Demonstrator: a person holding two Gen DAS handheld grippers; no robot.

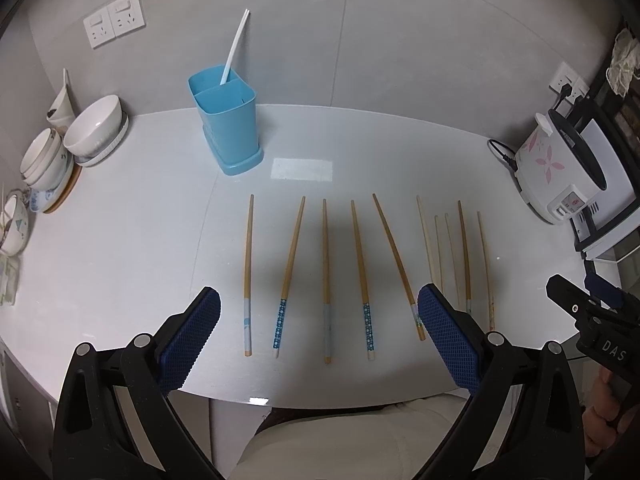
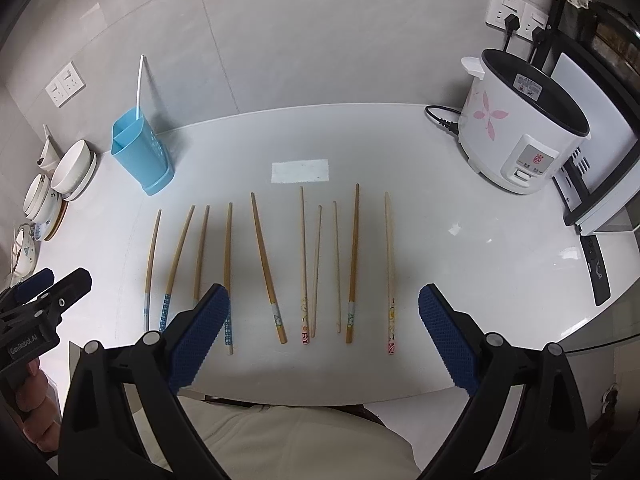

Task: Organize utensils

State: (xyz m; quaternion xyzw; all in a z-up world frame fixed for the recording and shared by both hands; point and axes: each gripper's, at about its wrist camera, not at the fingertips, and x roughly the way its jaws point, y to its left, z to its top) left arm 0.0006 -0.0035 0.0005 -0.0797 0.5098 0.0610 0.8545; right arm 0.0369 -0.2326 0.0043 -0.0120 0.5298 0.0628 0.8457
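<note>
Chopsticks (image 2: 264, 268) lie in a loose row on the white counter (image 1: 120, 240), ten of them, tips pointing toward the wall, none picked up yet. Blue two-compartment holder (image 1: 228, 120) stands back-left, well apart from the row, with a white pair (image 1: 236, 46) already in the rear compartment. Left gripper (image 1: 320, 332) and right gripper (image 2: 324, 328) both hover over the near edge, jaws spread wide, nothing held. My read: step in hand is the first pick. Approach one stick square-on, close across the painted handle end, and keep clear of neighbours, since the right-hand sticks sit close together. Lift, tilt upright, then drop tip-down into the holder.
</note>
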